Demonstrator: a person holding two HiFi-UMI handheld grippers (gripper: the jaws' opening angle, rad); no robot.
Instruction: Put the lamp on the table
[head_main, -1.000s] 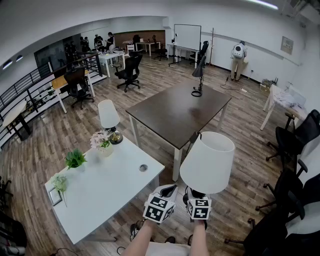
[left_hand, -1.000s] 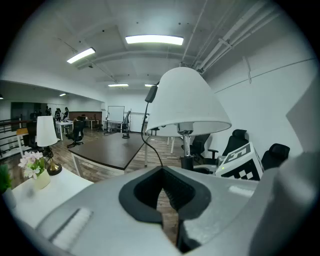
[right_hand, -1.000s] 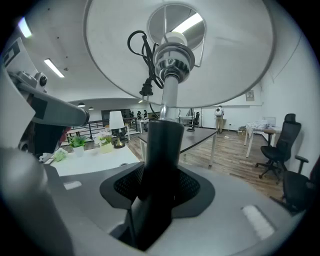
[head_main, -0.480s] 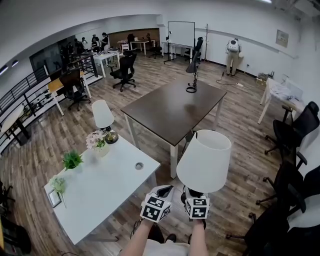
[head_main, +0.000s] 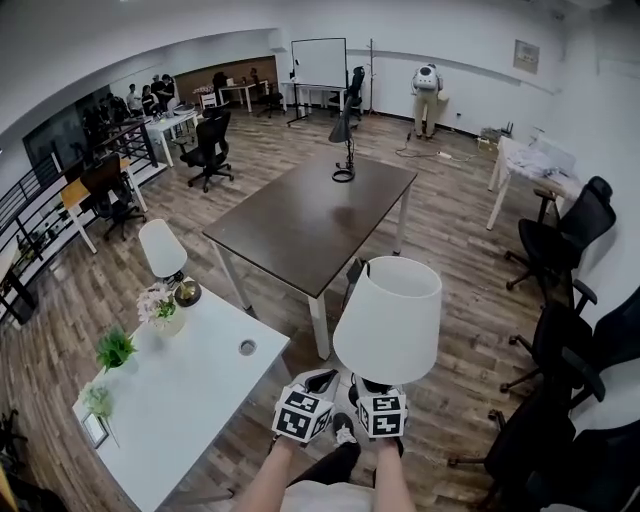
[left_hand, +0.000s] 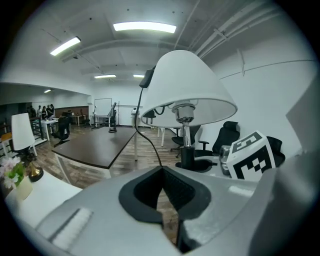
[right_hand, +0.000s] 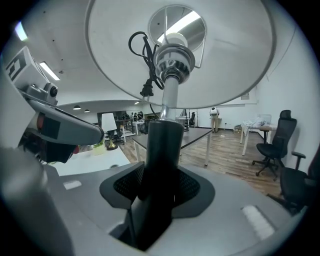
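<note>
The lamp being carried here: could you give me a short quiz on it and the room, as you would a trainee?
1. True or false: the left hand-held gripper is holding the lamp.
2. Which part of the lamp is the right hand-held gripper clamped on? A: the shade. B: the black stem. C: the cord.
3. How many lamps stand on the white table?

Key:
1. False. Its jaws are together with nothing between them.
2. B.
3. One, a small white-shaded lamp at the table's far end.
</note>
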